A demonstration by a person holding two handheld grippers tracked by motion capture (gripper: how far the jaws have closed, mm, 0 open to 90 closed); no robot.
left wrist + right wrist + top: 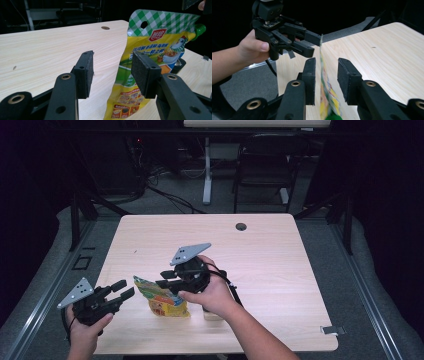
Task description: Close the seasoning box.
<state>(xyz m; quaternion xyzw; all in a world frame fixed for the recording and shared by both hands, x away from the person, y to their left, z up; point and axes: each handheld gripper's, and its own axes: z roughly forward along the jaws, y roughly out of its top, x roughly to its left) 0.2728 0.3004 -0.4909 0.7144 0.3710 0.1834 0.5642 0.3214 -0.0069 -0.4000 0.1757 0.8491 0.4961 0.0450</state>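
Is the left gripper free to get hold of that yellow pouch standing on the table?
Probably yes. The left gripper hangs open just beside the yellow pouch, nothing between them. The right gripper is open astride the pouch's edge, pads apart from it.
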